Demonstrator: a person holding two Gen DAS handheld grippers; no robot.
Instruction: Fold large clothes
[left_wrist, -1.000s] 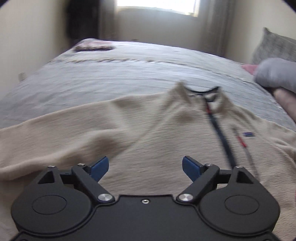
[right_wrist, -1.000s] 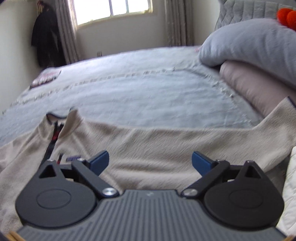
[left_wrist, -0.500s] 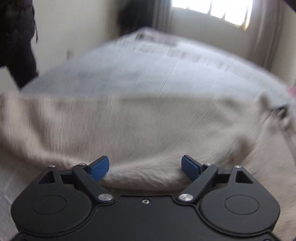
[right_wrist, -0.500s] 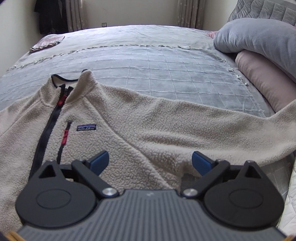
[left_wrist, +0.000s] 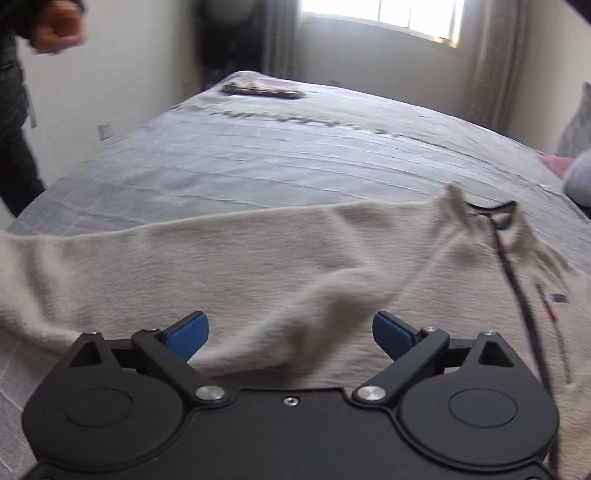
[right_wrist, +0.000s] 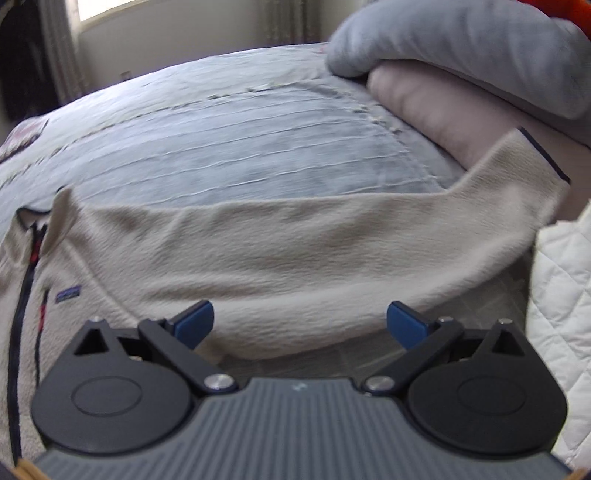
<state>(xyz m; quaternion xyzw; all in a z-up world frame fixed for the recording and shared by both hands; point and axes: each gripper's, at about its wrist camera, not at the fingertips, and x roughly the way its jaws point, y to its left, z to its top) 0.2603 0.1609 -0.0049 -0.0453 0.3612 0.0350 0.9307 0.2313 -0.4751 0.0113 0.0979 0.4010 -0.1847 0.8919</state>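
**Two hand-held grippers apart over the fleece**

Both of your tools are spread wide and grip nothing. Your left hand-held gripper (left_wrist: 290, 330) hangs just above the fleece (left_wrist: 258, 258), over a raised fold near where the left sleeve (left_wrist: 74, 266) joins the body. Your right hand-held gripper (right_wrist: 300, 320) sits over the lower edge of the right sleeve (right_wrist: 314, 243), with bare bed (right_wrist: 240, 147) showing just under it.

That fleece lies front up across the near part of the grey bed, collar (left_wrist: 491, 218) pointing away from you, dark zip (left_wrist: 517, 288) closed, sleeves stretched out to either side. The right cuff (right_wrist: 532, 158) climbs onto a pink pillow (right_wrist: 424, 107), which has a grey pillow (right_wrist: 461, 44) stacked on top. A white quilted item (right_wrist: 561, 280) lies just beside that sleeve, close to your right fingers (right_wrist: 404, 323).

On the left side, a person in dark clothes (left_wrist: 14, 122) stands by the bed's edge, one fist (left_wrist: 59, 26) raised. A small patterned cloth (left_wrist: 262, 89) rests at the far end of the bed, well apart from the fleece. Window (left_wrist: 384, 14) and curtains (left_wrist: 491, 62) are beyond.
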